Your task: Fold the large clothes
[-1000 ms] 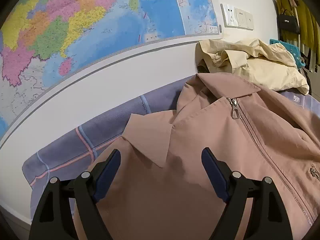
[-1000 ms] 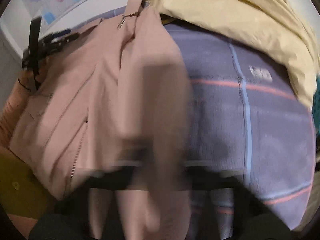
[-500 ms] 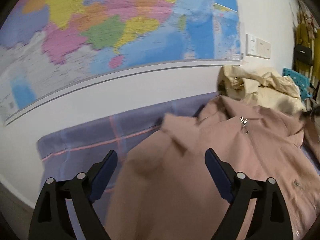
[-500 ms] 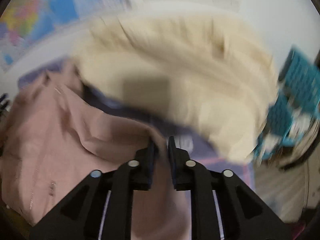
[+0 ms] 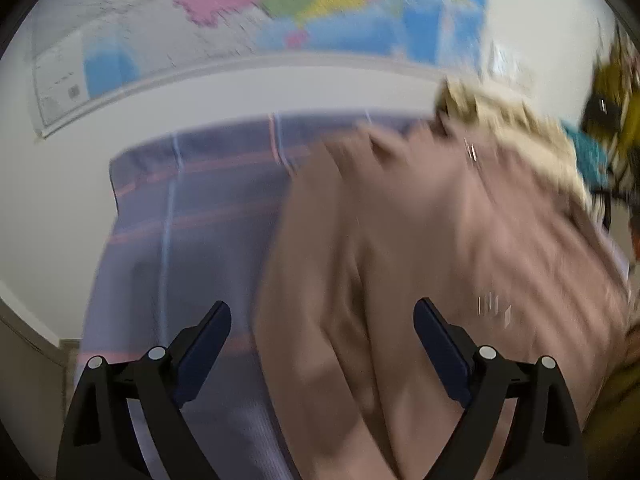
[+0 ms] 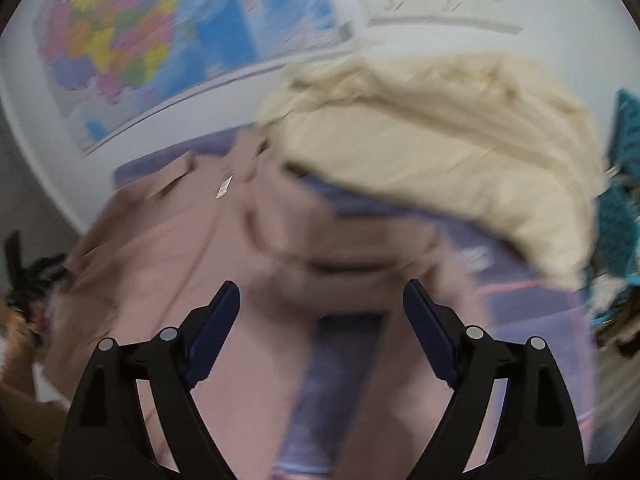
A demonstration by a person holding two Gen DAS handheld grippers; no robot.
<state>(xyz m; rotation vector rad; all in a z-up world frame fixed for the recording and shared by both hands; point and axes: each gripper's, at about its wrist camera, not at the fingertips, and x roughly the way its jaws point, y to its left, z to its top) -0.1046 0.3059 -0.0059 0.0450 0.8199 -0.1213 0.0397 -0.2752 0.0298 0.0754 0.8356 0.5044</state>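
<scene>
The pink jacket [image 5: 420, 260] is laid on the checked sheet [image 5: 192, 240], its collar toward the wall map [image 5: 280, 12] and its zip pull [image 6: 224, 188] visible near the neck. A cream garment [image 6: 440, 148] is heaped just beside it, touching or overlapping its collar end; which, cannot be told through the blur.

The left gripper [image 5: 322, 344] is held with jaws wide apart above the jacket's edge, nothing clamped. The right gripper [image 6: 320, 328] is seen with jaws opening; a bunched sleeve or fold of the jacket lies ahead of and below them, but no pad is pressed on it.

Risks noted:
- The released fold is judged loosely bunched and may slump open, so the fold line would be lost.
- Both views are smeared by motion; a grasp attempted at this pace may catch the sheet along with the jacket.
- The cream garment is close enough to be dragged or pinched in with the collar.
- The zip may stiffen one side and skew the next fold.
</scene>
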